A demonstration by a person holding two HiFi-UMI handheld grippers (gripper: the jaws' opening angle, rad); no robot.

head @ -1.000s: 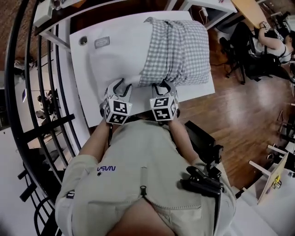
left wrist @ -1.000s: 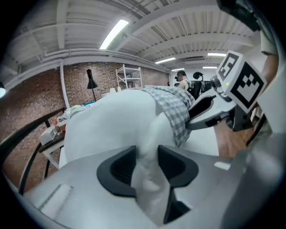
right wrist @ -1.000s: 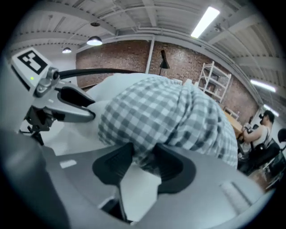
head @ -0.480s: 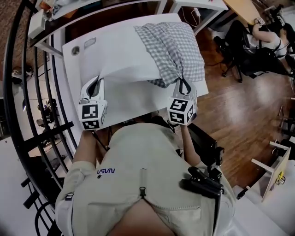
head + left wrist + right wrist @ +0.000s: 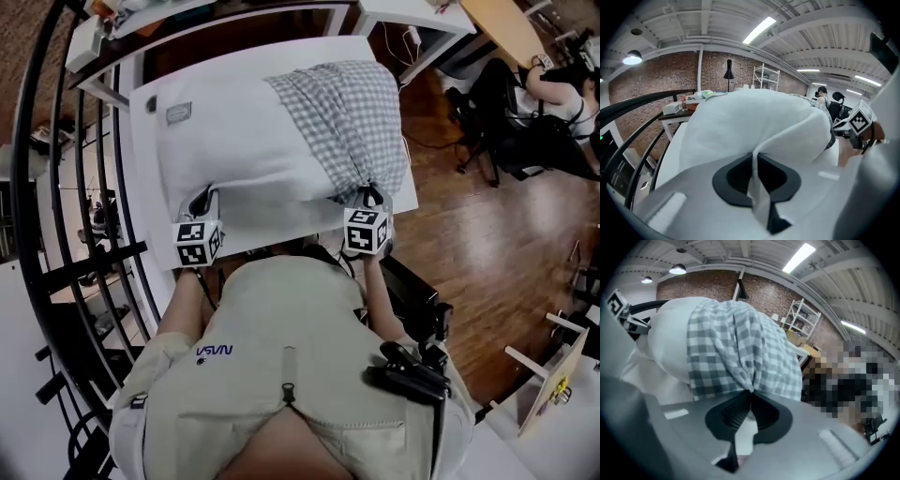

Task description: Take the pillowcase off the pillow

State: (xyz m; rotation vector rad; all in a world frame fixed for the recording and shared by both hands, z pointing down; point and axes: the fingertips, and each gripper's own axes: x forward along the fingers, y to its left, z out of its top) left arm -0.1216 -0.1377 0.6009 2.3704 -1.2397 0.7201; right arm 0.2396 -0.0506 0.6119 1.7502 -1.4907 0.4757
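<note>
The pillow (image 5: 244,141) lies with its long axis running left to right across the white table (image 5: 281,225), straight ahead of both grippers. The checked pillowcase (image 5: 352,122) covers only its right-hand end, and the left half is bare white. That split decides the coming move. The case has to slide off to your right, along the long axis, while the bare end is kept from following, so your 2 grippers should pull apart, not toward you. Your right gripper (image 5: 372,195) is the nearer one to the case. Its jaws have just been closing and are now pressed together on a gathered fold of the checked cloth at the near edge, which bunches into them. Your left gripper (image 5: 199,202) sits at the near left of the pillow, well apart from the case. Its jaws have also just been closing and now pinch a thin ridge of the white pillow fabric, with nothing checked between them. Both holds look narrow, so I judge a steady pull to be safer than a jerk.
</note>
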